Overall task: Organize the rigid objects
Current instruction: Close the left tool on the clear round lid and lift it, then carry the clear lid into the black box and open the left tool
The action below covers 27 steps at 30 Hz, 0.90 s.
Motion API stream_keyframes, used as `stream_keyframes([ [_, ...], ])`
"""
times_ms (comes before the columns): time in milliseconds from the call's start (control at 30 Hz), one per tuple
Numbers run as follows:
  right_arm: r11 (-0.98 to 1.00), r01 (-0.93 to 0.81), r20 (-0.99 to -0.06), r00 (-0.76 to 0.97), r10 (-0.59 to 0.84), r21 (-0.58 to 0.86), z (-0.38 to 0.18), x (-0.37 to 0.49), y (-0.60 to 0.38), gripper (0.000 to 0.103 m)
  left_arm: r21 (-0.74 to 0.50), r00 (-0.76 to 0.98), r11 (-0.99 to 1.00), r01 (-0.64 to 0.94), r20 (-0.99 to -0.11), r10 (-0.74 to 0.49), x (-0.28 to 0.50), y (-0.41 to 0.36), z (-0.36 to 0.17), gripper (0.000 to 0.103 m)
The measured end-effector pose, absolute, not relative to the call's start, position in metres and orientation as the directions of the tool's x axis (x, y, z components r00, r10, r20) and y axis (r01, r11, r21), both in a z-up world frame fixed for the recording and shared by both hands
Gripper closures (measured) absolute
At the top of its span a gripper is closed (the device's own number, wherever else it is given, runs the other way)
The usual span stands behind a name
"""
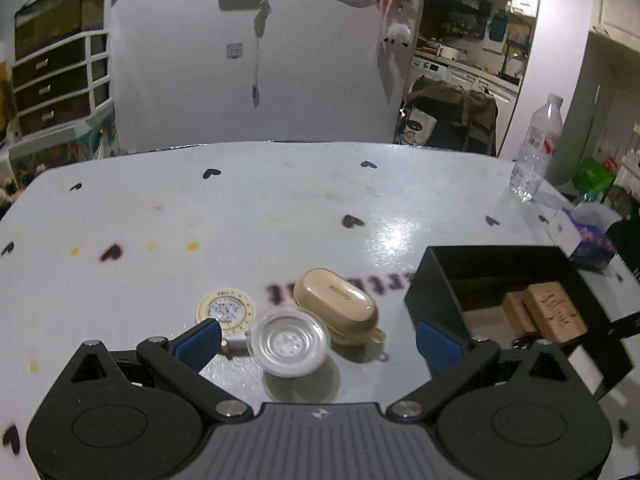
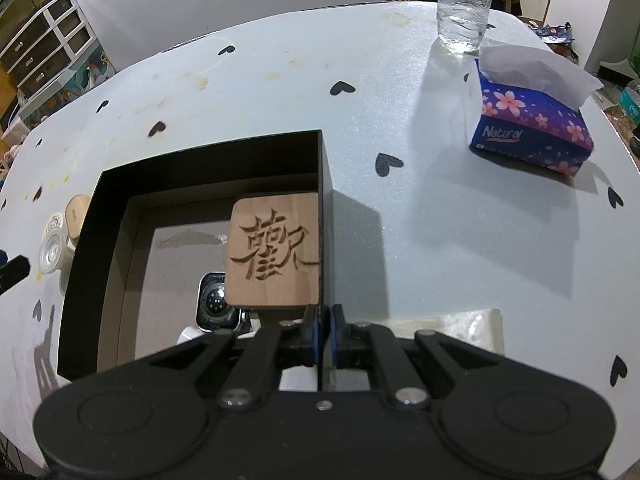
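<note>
My left gripper [image 1: 316,340] is open over the table, its blue pads either side of a clear round plastic lid [image 1: 289,342]. A beige earbud case [image 1: 337,305] and a round yellow-rimmed disc [image 1: 225,309] lie just beyond the lid. The black box [image 1: 500,256] stands to the right with a carved wooden block [image 1: 554,312] inside. My right gripper [image 2: 324,334] is shut on the black box's right wall [image 2: 326,216]. Inside the box, the wooden block [image 2: 274,250] leans against that wall, and a smartwatch [image 2: 214,302] lies below it.
A water bottle [image 2: 464,4] stands at the table's far edge, with a blue floral tissue box [image 2: 532,120] to its right. The table has a white cover with black hearts [image 2: 388,164]. A white drawer cabinet [image 1: 60,80] stands beyond the table at the left.
</note>
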State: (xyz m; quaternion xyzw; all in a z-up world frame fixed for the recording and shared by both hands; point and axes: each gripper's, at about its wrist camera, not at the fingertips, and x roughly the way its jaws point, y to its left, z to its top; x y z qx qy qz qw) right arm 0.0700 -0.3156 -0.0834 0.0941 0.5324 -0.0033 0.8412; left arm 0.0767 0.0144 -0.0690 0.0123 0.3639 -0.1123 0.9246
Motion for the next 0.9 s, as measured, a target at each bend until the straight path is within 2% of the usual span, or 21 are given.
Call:
stream_keyframes([
  [100, 0.982, 0.107, -0.896, 0.433, 0.095, 0.155, -0.083, 0.070, -0.316, 0.097, -0.034, 0.704, 0.973, 0.228, -0.685, -0.189, 0.087, 0.013, -0.079, 0.013],
  [333, 0.981, 0.113, -0.896, 0.433, 0.097, 0.160, -0.084, 0.070, -0.316, 0.097, 0.020, 0.682, 0.973, 0.228, -0.717, -0.145, 0.107, 0.013, -0.103, 0.022],
  [433, 0.980, 0.117, -0.896, 0.433, 0.098, 0.164, -0.084, 0.070, -0.318, 0.097, 0.023, 0.677, 0.973, 0.228, -0.722, -0.142, 0.110, 0.015, -0.107, 0.032],
  [500, 0.979, 0.120, -0.896, 0.433, 0.098, 0.165, -0.084, 0.070, -0.318, 0.097, 0.019, 0.671, 0.973, 0.231, -0.728, -0.145, 0.111, 0.016, -0.107, 0.045],
  [733, 0.980, 0.119, -0.897, 0.431, 0.096, 0.162, -0.084, 0.070, -0.318, 0.097, -0.021, 0.691, 0.973, 0.228, -0.701, -0.177, 0.102, 0.023, -0.087, 0.048],
  [900, 0.981, 0.114, -0.898, 0.429, 0.094, 0.157, -0.084, 0.071, -0.316, 0.097, -0.103, 0.705, 0.945, 0.309, -0.642, -0.301, 0.092, 0.013, -0.046, 0.048],
])
